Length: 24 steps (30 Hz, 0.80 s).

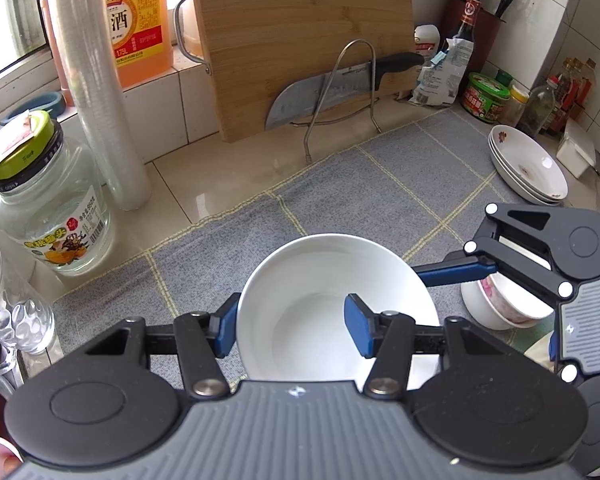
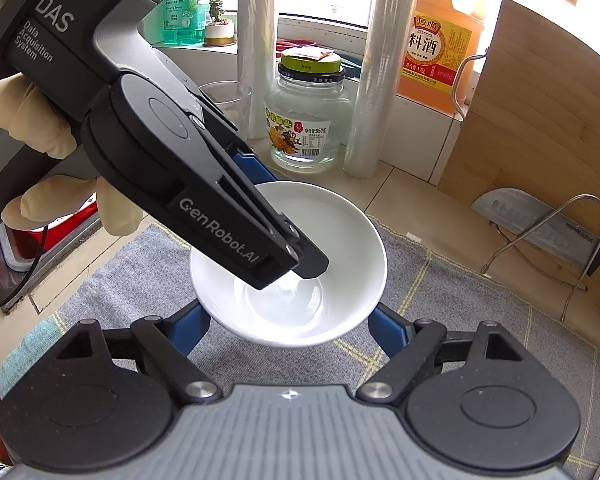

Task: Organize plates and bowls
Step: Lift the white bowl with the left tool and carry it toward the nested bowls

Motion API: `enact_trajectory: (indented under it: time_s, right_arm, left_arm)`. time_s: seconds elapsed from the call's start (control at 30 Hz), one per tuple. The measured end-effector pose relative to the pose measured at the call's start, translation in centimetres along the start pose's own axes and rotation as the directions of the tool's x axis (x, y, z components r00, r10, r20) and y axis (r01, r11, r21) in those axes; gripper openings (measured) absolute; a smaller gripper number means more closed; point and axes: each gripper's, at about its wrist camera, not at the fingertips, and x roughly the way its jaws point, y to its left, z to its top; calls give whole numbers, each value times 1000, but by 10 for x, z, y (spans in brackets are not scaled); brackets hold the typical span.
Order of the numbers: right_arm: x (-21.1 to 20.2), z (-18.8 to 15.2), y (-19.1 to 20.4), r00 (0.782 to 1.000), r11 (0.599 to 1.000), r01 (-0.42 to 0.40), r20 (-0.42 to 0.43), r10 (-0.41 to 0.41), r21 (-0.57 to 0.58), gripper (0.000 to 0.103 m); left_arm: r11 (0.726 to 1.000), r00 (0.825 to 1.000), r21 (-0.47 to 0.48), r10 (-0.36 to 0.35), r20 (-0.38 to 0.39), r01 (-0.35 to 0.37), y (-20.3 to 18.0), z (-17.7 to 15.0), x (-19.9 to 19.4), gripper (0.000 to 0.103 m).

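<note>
Nearest the lens, two grippers are seen, one per hand. One white bowl [image 1: 332,280] is clamped at its rim by the left gripper [image 1: 292,328], one finger inside and one outside, and is held above the cloth, tilted. The right gripper [image 2: 292,332] is set with a finger on either side of the same bowl; whether its pads press on it cannot be told, as their tips are hidden under the rim. One gloved hand [image 2: 4,112] is wrapped around the left gripper's handle. One grey checked cloth [image 1: 380,184] is spread over a pale tiled counter [image 1: 220,176] below a window. One bamboo cutting board [image 1: 292,40] is leaned against the wall, with one knife [image 1: 332,88] resting in a wire stand before it. One orange jug [image 1: 140,20], two rolls of plastic film [image 2: 256,60] and one green-lidded glass jar [image 1: 48,208] are lined up along the sill. About three flowered plates [image 1: 528,168] are stacked at the cloth's far edge, and two nested flowered bowls [image 1: 500,304] are seen past the right gripper.
</note>
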Motion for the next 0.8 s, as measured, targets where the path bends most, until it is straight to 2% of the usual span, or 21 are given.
enact_trajectory:
  time_s: [0.37, 0.8]
  right_arm:
    - [-36, -28, -18, 999, 999, 30, 12, -30, 26, 89]
    - [-78, -63, -51, 993, 989, 116, 27, -119, 95, 89]
  left_arm:
    - [999, 1000, 46, -20, 8, 19, -48, 13, 0, 53]
    - [985, 997, 157, -74, 18, 71, -110, 39, 8, 53]
